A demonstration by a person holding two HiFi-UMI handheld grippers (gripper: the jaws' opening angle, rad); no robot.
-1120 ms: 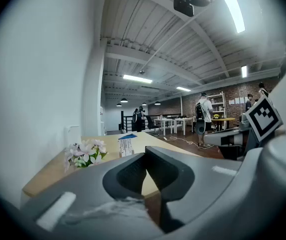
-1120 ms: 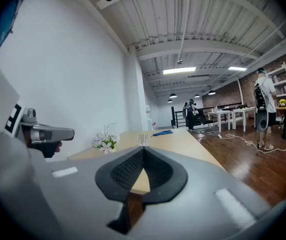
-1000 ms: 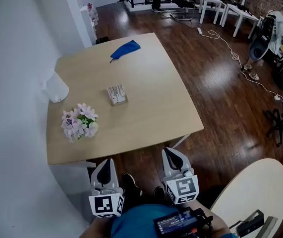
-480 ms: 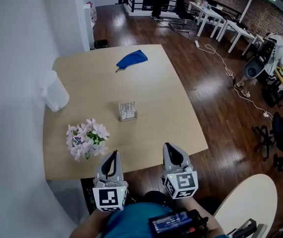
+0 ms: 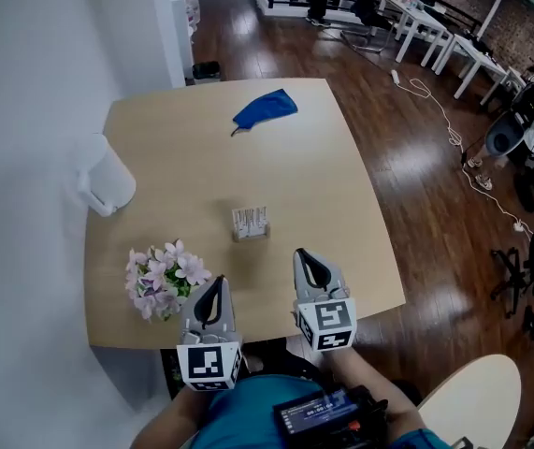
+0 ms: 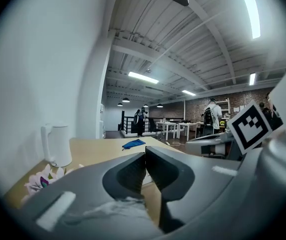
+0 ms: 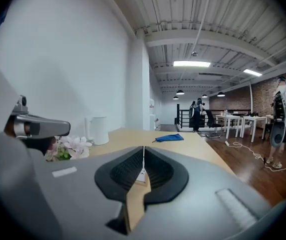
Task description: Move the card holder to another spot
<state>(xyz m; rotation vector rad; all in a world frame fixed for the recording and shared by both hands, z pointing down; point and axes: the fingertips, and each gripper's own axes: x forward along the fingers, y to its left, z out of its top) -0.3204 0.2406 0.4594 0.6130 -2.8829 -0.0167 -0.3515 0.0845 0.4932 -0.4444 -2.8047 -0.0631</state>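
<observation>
The card holder [image 5: 250, 223], a small clear stand with white cards in it, stands upright near the middle of the light wooden table [image 5: 323, 185]. My right gripper [image 5: 303, 256] hovers over the table's near part, a short way this side of the holder and slightly to its right. Its jaws are just starting to open, tips still almost together, nothing between them. In the right gripper view the holder [image 7: 142, 174] shows straight ahead through the slit of the gripper [image 7: 143, 151]. My left gripper [image 5: 216, 283] is shut and empty near the front edge, its tips [image 6: 145, 156] meeting.
Pink-and-white flowers [image 5: 162, 279] lie at the front left, close beside the left gripper. A white kettle [image 5: 106, 178] stands at the left edge by the wall. A blue cloth [image 5: 265, 108] lies at the far side. Dark wood floor surrounds the table; white desks stand far behind.
Both grippers have come forward from below the table's front edge to over its near part, closer to the card holder. The head view has moved in with them.
</observation>
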